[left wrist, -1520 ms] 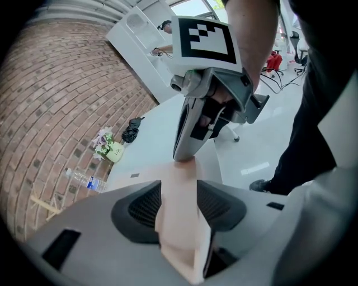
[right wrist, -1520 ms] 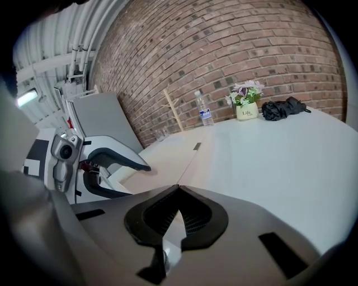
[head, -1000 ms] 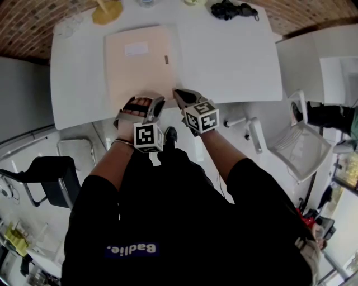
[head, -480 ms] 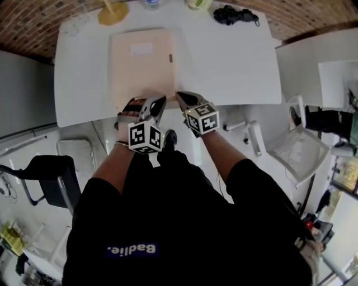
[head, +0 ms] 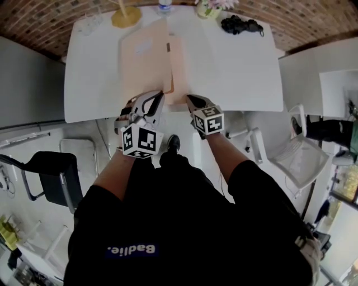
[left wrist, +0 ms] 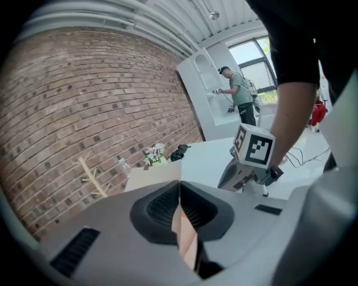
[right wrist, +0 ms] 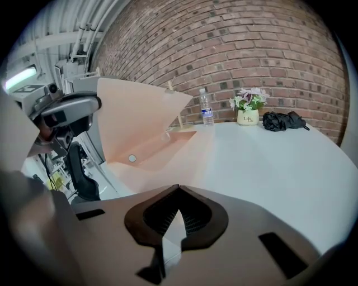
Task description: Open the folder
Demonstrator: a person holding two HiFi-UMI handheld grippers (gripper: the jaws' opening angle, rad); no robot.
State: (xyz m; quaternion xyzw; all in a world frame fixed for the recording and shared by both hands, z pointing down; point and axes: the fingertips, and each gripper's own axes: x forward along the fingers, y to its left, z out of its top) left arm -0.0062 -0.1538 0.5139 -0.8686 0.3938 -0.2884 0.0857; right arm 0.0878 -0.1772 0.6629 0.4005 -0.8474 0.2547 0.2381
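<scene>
A peach folder lies on the white table [head: 240, 67]. Its front cover [head: 142, 56] is lifted and tilts up to the left, while its lower leaf [head: 179, 70] stays flat. My left gripper [head: 161, 96] [left wrist: 180, 184] is shut on the cover's near edge, and a peach strip shows between its jaws. My right gripper [head: 189, 98] [right wrist: 178, 189] is shut on the near edge of the lower leaf [right wrist: 168, 151]. In the right gripper view the raised cover [right wrist: 140, 120] stands beside the left gripper [right wrist: 67, 114].
Along the table's far edge stand a wooden stand [head: 124, 14], a water bottle [right wrist: 207, 114], a flower pot [right wrist: 248, 114] and a black bundle [head: 240, 25]. A black chair [head: 47, 173] is at the left, a white chair [head: 296, 151] at the right. A person [left wrist: 238, 95] stands far off.
The folder lay flat and closed a second ago. My left gripper has closed on the cover's edge and risen, swinging the cover up. The right gripper has stayed where it was.
</scene>
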